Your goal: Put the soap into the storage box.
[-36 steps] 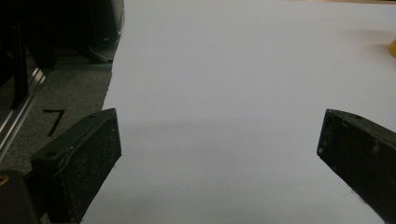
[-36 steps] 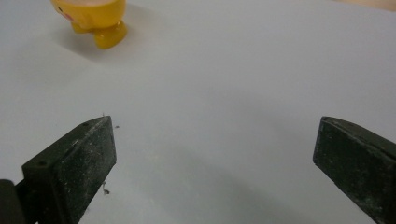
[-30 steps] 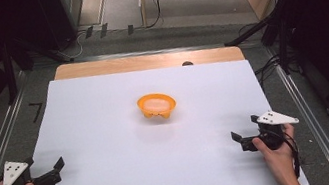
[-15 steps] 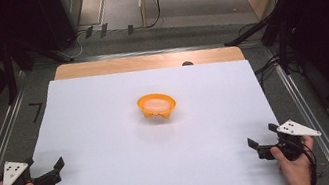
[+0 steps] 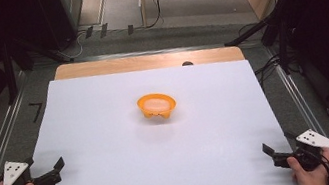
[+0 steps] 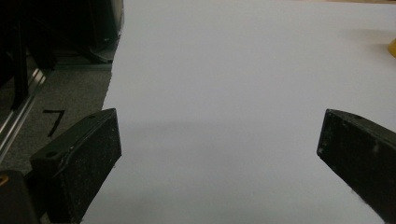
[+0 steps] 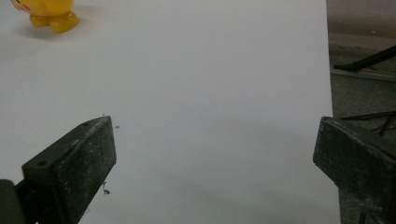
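Note:
An orange bowl (image 5: 156, 106) on small feet stands at the middle of the white sheet (image 5: 108, 132). My left gripper (image 5: 55, 171) is held low at the sheet's near left corner, open and holding nothing. At the near right corner, my right gripper (image 5: 272, 154) is also open and bare. In the left gripper view the gripper (image 6: 219, 135) has its jaws spread wide over plain white sheet, and the bowl's rim (image 6: 392, 46) peeks in at the right edge. From the right gripper (image 7: 212, 140), the bowl (image 7: 46, 11) sits far off at the top left.
A strip of wooden tabletop (image 5: 147, 61) shows beyond the sheet's far edge. Metal rails (image 5: 2, 135) run along both sides on grey floor. A black mark (image 6: 53, 122) lies left of the sheet. Cables and dark stands (image 5: 263, 30) crowd the back right.
My right gripper has drawn back toward the person and to the right, to the sheet's near right corner. The left gripper and the bowl have stayed put.

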